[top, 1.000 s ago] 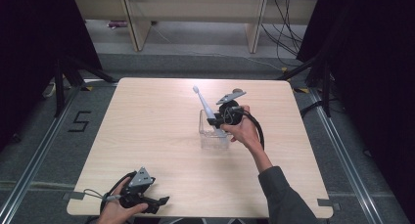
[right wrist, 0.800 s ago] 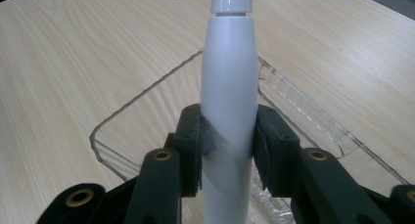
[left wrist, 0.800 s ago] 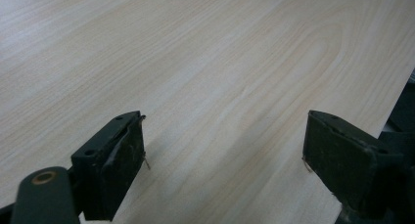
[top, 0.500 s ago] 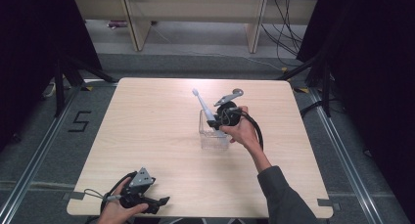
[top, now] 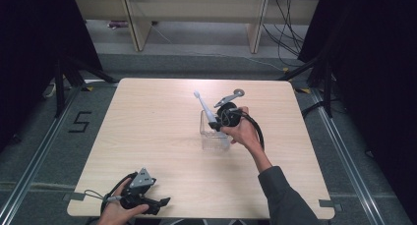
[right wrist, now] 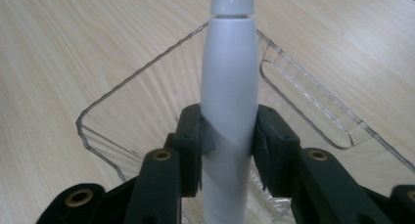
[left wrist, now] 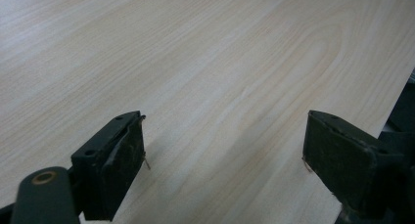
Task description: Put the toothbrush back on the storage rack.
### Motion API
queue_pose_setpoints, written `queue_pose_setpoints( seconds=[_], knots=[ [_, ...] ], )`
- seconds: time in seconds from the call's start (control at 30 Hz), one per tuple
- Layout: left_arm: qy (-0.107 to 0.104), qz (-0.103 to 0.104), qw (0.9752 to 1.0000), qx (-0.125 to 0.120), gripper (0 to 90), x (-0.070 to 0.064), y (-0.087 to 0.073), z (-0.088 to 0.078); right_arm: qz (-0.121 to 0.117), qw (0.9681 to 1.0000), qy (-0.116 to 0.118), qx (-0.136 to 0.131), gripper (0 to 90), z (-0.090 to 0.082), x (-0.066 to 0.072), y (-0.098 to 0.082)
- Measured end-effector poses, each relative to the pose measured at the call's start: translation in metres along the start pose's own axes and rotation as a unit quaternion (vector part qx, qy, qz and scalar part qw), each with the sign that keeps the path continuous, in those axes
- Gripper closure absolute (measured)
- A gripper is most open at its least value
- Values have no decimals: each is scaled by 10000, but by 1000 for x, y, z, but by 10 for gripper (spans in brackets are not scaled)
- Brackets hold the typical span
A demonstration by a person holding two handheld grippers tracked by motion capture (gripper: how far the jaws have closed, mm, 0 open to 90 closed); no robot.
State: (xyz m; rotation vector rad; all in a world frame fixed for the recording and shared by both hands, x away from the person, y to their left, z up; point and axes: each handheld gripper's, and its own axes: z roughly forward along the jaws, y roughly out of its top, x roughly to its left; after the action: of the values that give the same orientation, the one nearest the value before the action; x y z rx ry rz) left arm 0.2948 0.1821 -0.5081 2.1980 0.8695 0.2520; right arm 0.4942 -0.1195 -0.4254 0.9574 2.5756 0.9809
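Just right of centre in the high view, the right gripper has its jaws clamped on the thick white handle of an electric toothbrush, which leans up and to the left over a clear plastic bin on the counter. The likely step is setting the toothbrush into the bin: keep the grip firm, lower the base between the clear walls without nudging the light bin, and release only once it rests. The left gripper, its jaws wide apart and empty, rests at the lower left counter edge.
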Motion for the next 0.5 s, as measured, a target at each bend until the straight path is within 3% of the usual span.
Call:
queue_pose_setpoints(
  seconds=[0.07,0.13,0.17,0.23,0.4,0.5],
  knots=[
    [-68,-18,10000,9,149,-1,0,0,98,9999,37,113,659,0,2,0],
    [-81,-98,9999,-57,149,-2,0,1,-24,10000,-20,68,659,1,0,1],
    [23,-36,10000,-2,149,0,0,0,7,9999,-25,108,659,1,0,1],
    [14,-34,10000,12,149,0,0,0,-17,9999,-5,113,659,2,1,2],
    [-121,-96,9999,-68,149,-2,0,1,-94,9997,-30,240,658,5,1,5],
    [-43,-27,10000,-1,149,-1,0,0,224,9988,-6,444,658,5,5,6]
  ],
)
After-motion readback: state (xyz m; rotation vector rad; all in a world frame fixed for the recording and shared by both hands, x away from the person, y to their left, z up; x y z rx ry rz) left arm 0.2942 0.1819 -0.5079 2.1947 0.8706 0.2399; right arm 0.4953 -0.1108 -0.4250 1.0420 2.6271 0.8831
